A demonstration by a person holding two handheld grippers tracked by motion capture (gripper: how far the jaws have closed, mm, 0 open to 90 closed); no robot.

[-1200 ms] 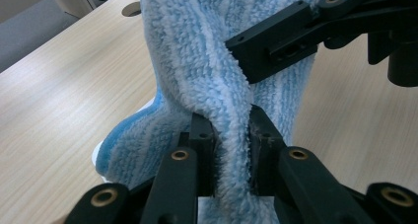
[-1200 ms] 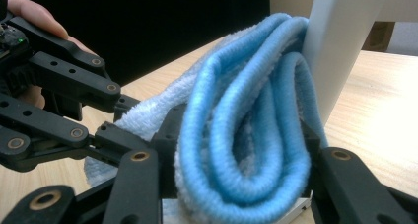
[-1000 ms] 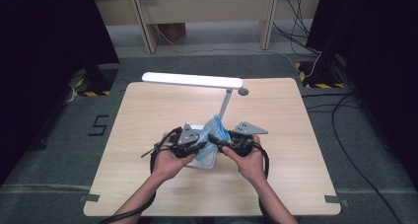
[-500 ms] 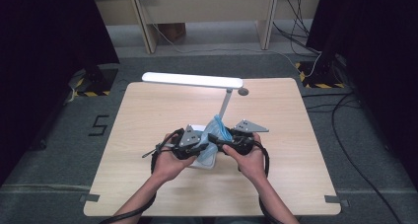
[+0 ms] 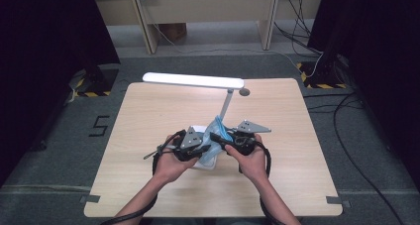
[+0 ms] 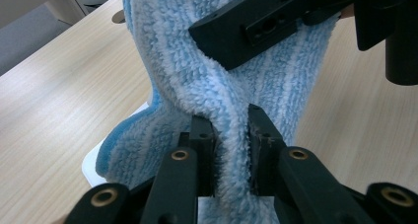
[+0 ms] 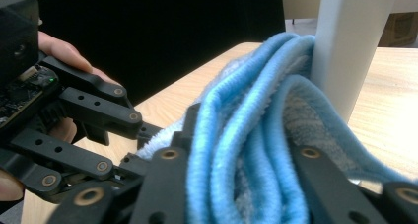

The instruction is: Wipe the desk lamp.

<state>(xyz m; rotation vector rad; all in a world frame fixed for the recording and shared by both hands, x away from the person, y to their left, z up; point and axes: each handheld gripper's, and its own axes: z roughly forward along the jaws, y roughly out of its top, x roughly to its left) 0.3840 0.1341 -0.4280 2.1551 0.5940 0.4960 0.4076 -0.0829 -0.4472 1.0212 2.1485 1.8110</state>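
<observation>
- "5" [image 5: 101, 126] marked on floor left of worktop [image 5: 148, 111]
- left claw [image 6: 230, 135] pinching blue towel [image 6: 197, 81]
- right claw [image 7: 236, 184] just closing, now clamped on towel folds
- lamp [image 5: 193, 80] stem touching towel behind

So it's a light wood table [image 5: 148, 116] sitting on grey carpet, mostly bare all the way out to its edges and corners. A white desk lamp [image 5: 193, 80] stands about mid-table, a bit toward the near edge; its pole goes up and its lit bar hangs along the far edge, with a small round knob [image 5: 244, 91] just off the bar's right end. A blue towel [image 5: 214, 140] is bunched up right at the lamp's foot, part of it lying on the white base [image 5: 204, 164] and part lifted up against the pole.
</observation>
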